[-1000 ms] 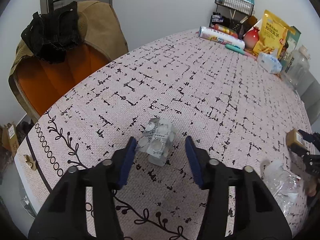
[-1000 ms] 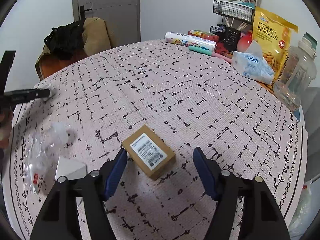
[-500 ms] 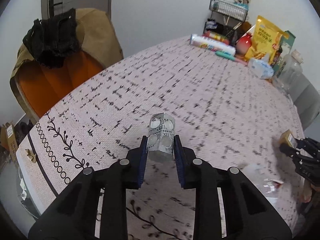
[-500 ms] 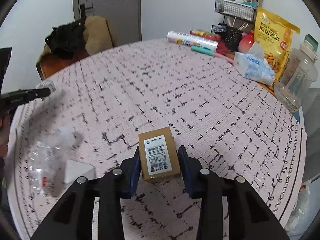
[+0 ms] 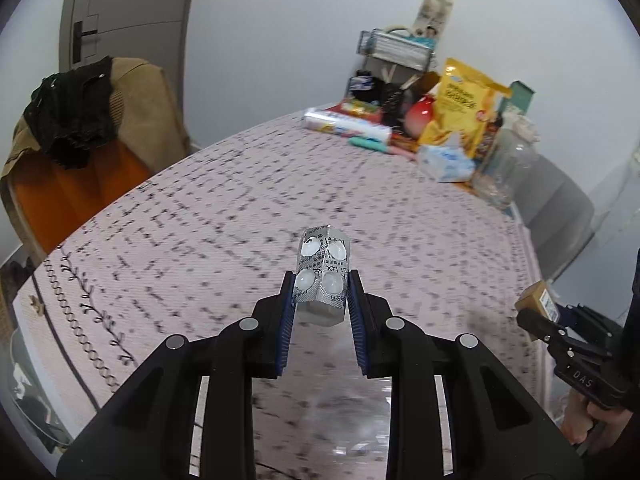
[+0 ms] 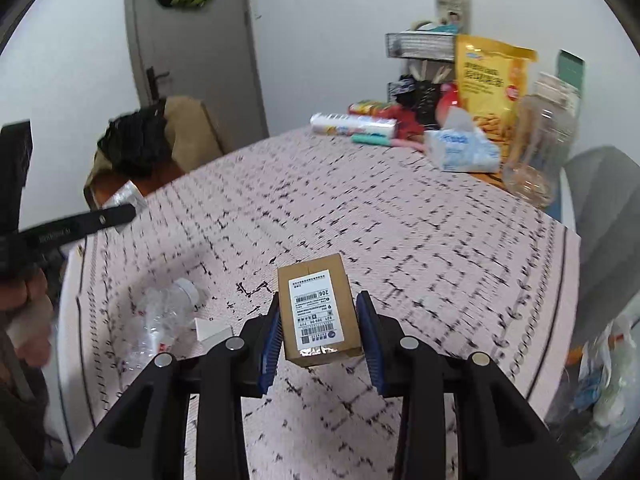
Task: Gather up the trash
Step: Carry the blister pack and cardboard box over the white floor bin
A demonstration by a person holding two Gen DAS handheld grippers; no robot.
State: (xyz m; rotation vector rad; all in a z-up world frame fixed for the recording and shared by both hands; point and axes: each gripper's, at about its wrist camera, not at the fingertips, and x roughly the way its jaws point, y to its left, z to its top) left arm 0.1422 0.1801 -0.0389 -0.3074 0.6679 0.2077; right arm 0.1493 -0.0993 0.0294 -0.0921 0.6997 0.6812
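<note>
A crumpled silver blister pack and a labelled brown carton stand upright, lifted above the table.

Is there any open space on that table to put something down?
Yes: the tablecloth is bare across its middle. It is crowded at the far edge, around the tissue pack and yellow snack bag, and near the crushed bottle.

One blister pack, one cardboard box, one crushed bottle, perhaps one white card, two chairs.
</note>
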